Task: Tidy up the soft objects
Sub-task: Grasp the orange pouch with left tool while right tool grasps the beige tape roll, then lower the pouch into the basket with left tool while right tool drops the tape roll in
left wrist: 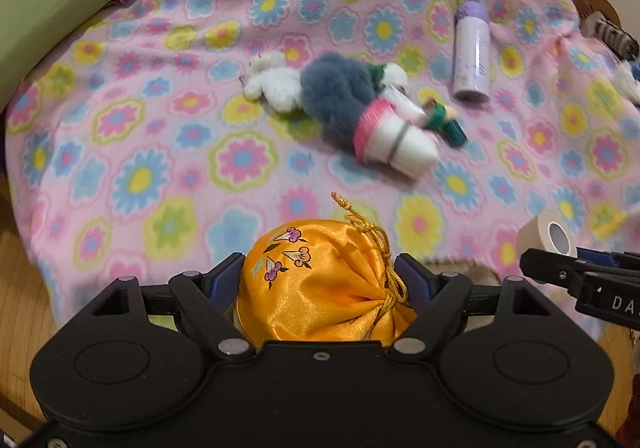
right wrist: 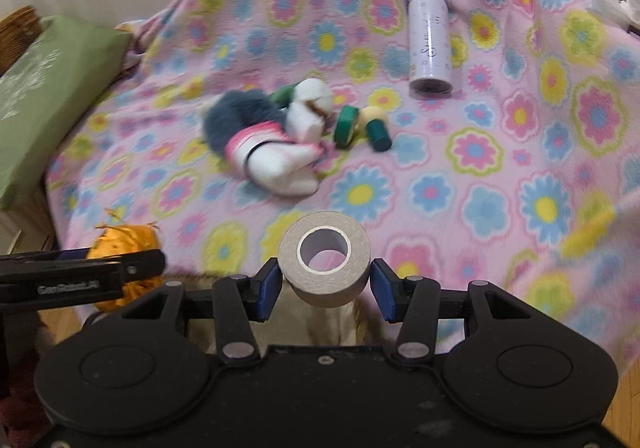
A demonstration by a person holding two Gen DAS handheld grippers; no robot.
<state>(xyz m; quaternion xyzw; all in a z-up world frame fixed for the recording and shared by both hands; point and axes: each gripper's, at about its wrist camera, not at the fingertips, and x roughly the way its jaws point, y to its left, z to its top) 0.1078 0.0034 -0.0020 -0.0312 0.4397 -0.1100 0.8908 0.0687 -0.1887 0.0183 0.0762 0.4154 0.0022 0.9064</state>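
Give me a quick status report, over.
Left gripper shut on orange satin pouch. Right gripper shut on tape roll. Socks, grey pompom lie ahead on the flowered blanket; nothing blocking.

Home bedroom: flowered fleece blanket, green pillow, wicker furniture.

Floral blanket covers the surface; green cushion at its left edge. Mid-blanket heap: white plush, grey fluff, socks, green tape; purple bottle just right, lying flat.
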